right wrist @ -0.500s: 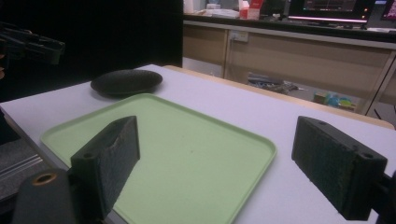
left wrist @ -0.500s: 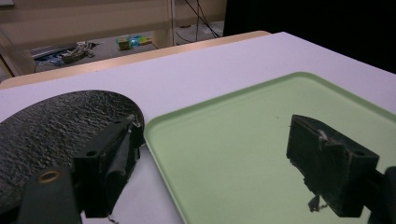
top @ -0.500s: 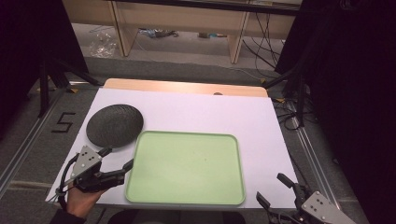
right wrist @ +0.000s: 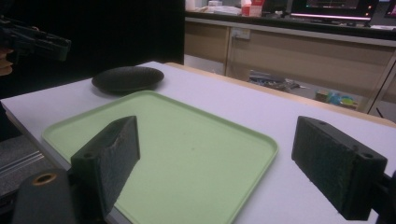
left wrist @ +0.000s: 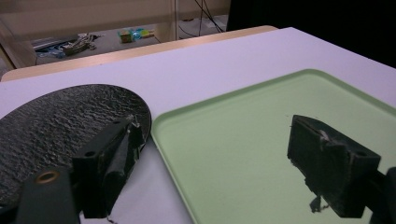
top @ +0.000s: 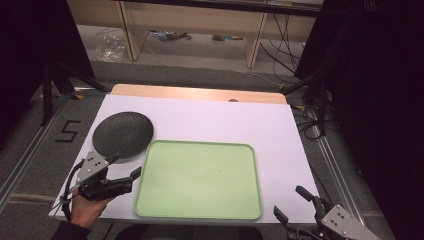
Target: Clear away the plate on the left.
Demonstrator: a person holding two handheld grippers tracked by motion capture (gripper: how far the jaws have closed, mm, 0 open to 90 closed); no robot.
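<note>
L gripper [top: 122, 170], jaws apart, btwn dark plate [top: 122, 135] & green tray [top: 200, 179]; R gripper [top: 295, 202] at table's near-right corner.

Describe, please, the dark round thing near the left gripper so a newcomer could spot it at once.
On the white table, look at the near left part, just left of the green tray. The black dish lies there, beside the open left gripper. It is the one round, dark, rough-textured thing; the tray is pale, smooth and rectangular.

Left gripper [top: 126, 167]: shifted slightly toward the near table edge beside the tray [top: 150, 200] (jaws spread as before); right gripper [top: 290, 202]: nudged slightly inward.
</note>
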